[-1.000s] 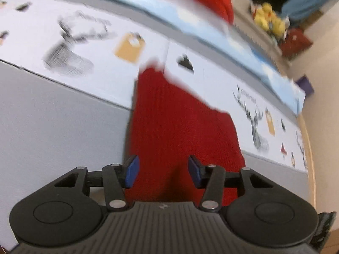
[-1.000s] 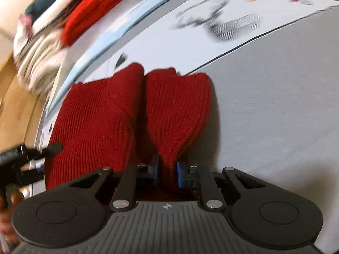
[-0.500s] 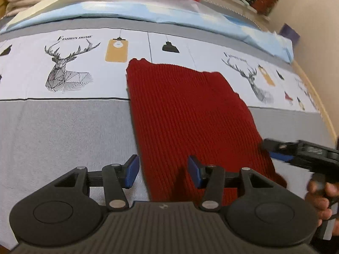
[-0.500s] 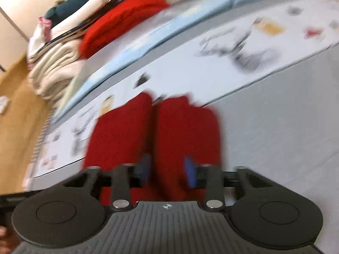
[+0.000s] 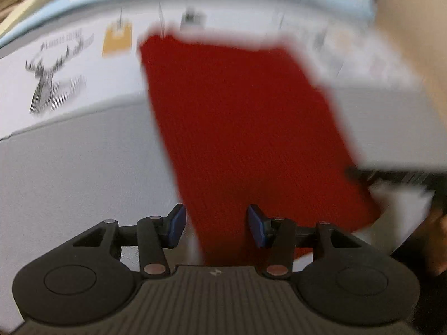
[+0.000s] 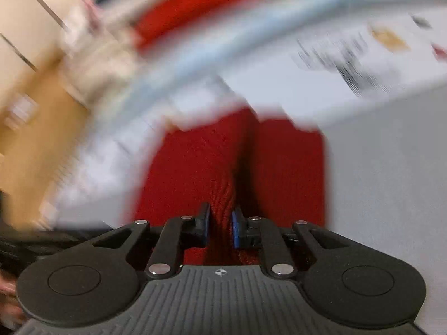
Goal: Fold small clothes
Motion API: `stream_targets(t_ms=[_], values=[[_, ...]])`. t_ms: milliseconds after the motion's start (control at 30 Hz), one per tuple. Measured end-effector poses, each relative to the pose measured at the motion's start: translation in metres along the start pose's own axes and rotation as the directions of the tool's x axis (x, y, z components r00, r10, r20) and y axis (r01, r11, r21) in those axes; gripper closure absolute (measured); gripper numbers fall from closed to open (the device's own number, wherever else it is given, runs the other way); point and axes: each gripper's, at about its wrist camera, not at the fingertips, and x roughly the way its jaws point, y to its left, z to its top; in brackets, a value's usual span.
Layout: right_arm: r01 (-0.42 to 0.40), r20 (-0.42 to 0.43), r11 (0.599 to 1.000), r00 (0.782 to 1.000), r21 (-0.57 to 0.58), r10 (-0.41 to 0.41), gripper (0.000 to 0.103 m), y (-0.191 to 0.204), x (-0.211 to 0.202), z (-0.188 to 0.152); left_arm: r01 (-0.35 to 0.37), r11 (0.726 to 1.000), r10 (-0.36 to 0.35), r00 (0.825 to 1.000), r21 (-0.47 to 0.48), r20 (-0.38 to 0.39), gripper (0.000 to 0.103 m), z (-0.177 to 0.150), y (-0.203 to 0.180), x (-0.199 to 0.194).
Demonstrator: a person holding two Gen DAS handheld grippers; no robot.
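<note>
Red ribbed knit garment (image 5: 245,128) on a grey and white printed bedsheet (image 5: 83,162)

Right gripper (image 6: 220,227) has just closed, clamped on a garment fold; left gripper (image 5: 215,224) hangs apart above its edge.

Ahead of my tool: bed (image 5: 69,167) with grey and deer-print bedding, pale blue sheet (image 6: 212,55) beyond, wooden floor (image 6: 30,145) at left, all blurred.
</note>
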Motion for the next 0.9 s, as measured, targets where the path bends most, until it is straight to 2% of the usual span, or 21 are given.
stream_targets(t_ms=[67,133,200,267,300,333,367,433,500,567,633,700,733,767,900], values=[[0.0,-0.023,0.999,1.0,0.033,0.001,0.083,-0.003,0.005,-0.002,-0.014,1.0,0.014,1.0,0.008,0.004,0.048,0.0,-0.002,0.0],[0.0,0.015,1.0,1.0,-0.023,0.0,0.081,0.005,-0.006,-0.001,0.023,1.0,-0.022,0.998,-0.02,0.053,0.048,0.001,0.002,-0.013],[0.006,0.049,0.998,0.999,-0.065,-0.003,0.073,0.009,-0.017,0.001,0.052,0.998,-0.048,0.995,-0.037,0.088,0.048,0.001,0.006,-0.023],[-0.003,0.067,0.996,0.998,-0.086,0.009,0.073,0.007,-0.026,0.001,0.046,0.999,-0.043,0.994,-0.024,0.098,0.048,-0.002,0.007,-0.025],[0.002,0.062,0.995,0.998,-0.099,0.004,0.073,0.006,-0.028,0.0,0.034,0.999,-0.032,0.996,-0.016,0.08,0.048,-0.003,0.007,-0.02],[0.015,0.046,0.993,0.999,-0.114,-0.01,0.068,0.005,-0.026,-0.001,0.012,1.0,-0.012,0.999,-0.008,0.047,0.048,-0.003,0.003,-0.013],[0.037,0.023,0.991,0.999,-0.131,-0.035,0.056,0.006,-0.018,0.0,-0.011,1.0,0.011,1.0,0.006,0.012,0.042,-0.005,0.002,-0.005],[0.112,-0.034,0.976,0.992,-0.185,-0.121,0.04,0.007,-0.001,-0.006,-0.04,0.999,0.04,0.999,0.035,-0.003,0.037,-0.007,-0.001,0.002],[0.118,-0.05,0.973,0.99,-0.201,-0.13,0.039,0.007,0.007,-0.007,-0.05,0.998,0.049,0.999,0.034,0.016,0.037,-0.009,-0.002,-0.004],[0.122,-0.001,0.97,0.992,-0.211,-0.125,0.04,0.011,-0.004,-0.005,-0.055,0.998,0.055,0.998,0.004,0.037,0.038,-0.012,-0.001,-0.014],[0.13,0.063,0.964,0.991,-0.233,-0.118,0.04,0.016,-0.023,-0.007,-0.067,0.998,0.066,0.993,-0.001,0.099,0.035,-0.018,-0.001,-0.034],[0.142,0.145,0.959,0.983,-0.244,-0.109,0.041,0.02,-0.048,-0.011,-0.084,0.996,0.08,0.981,0.012,0.176,0.032,-0.024,-0.005,-0.057],[0.15,0.19,0.958,0.976,-0.244,-0.105,0.042,0.021,-0.061,-0.015,-0.096,0.995,0.091,0.972,0.014,0.216,0.025,-0.028,-0.006,-0.069],[0.163,0.228,0.957,0.968,-0.241,-0.108,0.04,0.021,-0.072,-0.019,-0.113,0.994,0.107,0.959,0.008,0.261,0.019,-0.033,-0.007,-0.08],[0.237,0.356,0.945,0.923,-0.225,-0.147,0.032,0.021,-0.108,-0.04,-0.151,0.987,0.157,0.905,-0.046,0.396,0.013,-0.061,-0.02,-0.125]])
